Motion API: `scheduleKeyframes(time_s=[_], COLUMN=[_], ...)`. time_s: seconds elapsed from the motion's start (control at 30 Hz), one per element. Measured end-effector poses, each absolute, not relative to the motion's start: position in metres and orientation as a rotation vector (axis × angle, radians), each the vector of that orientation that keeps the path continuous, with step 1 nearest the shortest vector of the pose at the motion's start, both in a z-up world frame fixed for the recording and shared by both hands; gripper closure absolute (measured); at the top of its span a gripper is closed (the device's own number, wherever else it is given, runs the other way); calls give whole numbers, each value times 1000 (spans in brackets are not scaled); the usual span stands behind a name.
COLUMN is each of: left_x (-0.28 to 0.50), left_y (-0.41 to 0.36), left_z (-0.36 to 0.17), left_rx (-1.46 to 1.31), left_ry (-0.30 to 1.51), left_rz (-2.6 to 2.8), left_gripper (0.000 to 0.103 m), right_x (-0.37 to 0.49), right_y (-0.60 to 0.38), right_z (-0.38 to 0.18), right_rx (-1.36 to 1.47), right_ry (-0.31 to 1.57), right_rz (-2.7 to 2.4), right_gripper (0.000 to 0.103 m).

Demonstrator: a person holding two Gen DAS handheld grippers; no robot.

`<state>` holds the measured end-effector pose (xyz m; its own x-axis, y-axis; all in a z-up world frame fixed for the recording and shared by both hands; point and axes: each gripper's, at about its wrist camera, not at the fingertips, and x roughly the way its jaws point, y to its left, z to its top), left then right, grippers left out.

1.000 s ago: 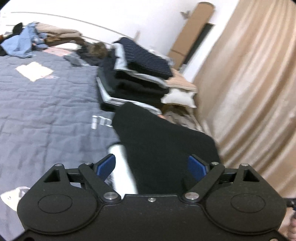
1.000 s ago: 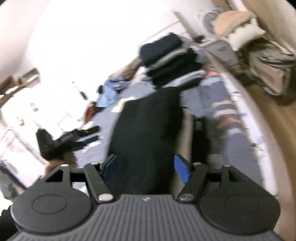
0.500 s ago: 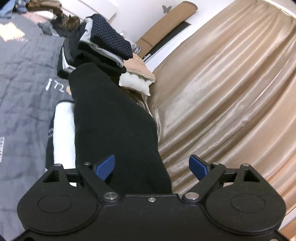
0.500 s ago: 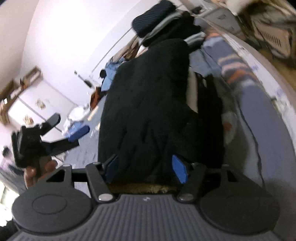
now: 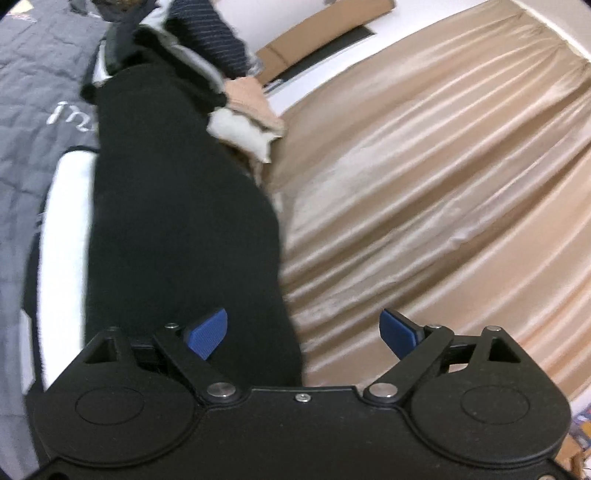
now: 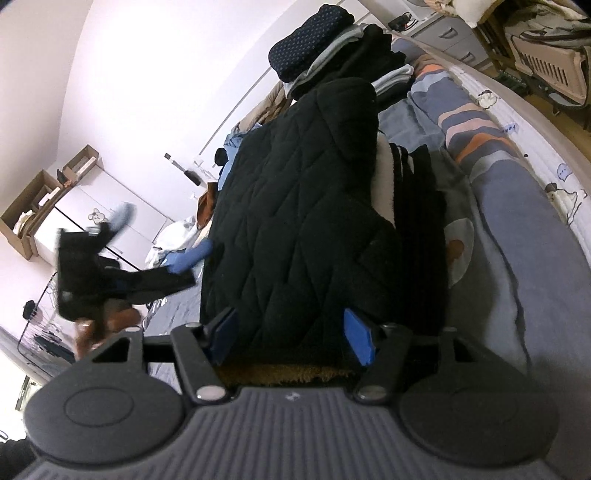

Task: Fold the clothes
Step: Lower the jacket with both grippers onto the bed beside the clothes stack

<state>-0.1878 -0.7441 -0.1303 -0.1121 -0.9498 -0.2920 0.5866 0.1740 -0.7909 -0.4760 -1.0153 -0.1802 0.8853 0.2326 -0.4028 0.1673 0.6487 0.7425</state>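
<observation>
One black quilted jacket (image 6: 303, 206) on bed (image 6: 517, 229). One stack of folded clothes (image 6: 332, 48) behind it. Two grippers: left (image 5: 303, 334), right (image 6: 291, 336); two blue pads each. One beige curtain (image 5: 443, 184). One cardboard sheet (image 5: 321, 29) against wall. Two cardboard boxes (image 6: 48, 192) on wardrobe. One pillow (image 5: 240, 129). Loose clothes beyond jacket: count unclear.

Beige curtain (image 5: 443, 177) hangs beside the bed (image 6: 517, 236). Cardboard boxes (image 6: 40, 195) sit atop a white wardrobe (image 6: 92, 229) near the wall.
</observation>
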Motion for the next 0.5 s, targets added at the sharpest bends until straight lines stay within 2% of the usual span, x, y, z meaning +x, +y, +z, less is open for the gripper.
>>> scheduleKeyframes(time_s=[0.13,0.33,0.5], left_x=[-166,-159,-157], left_y=[-738,-739,-736], left_z=[-160,-163,-131], left_rx=[-584,-563,-585], left_ry=[1041,1052,999], left_rz=[-1310,-1297,-1357], left_gripper=[18,21,13], right_x=[-474,-469,-470], right_y=[-1013,-1007,-1007], right_z=[-181,-179,-177], right_rx=[861,846,844], right_ry=[487,491,500], right_rz=[53,49,33], right_gripper=[40,40,40])
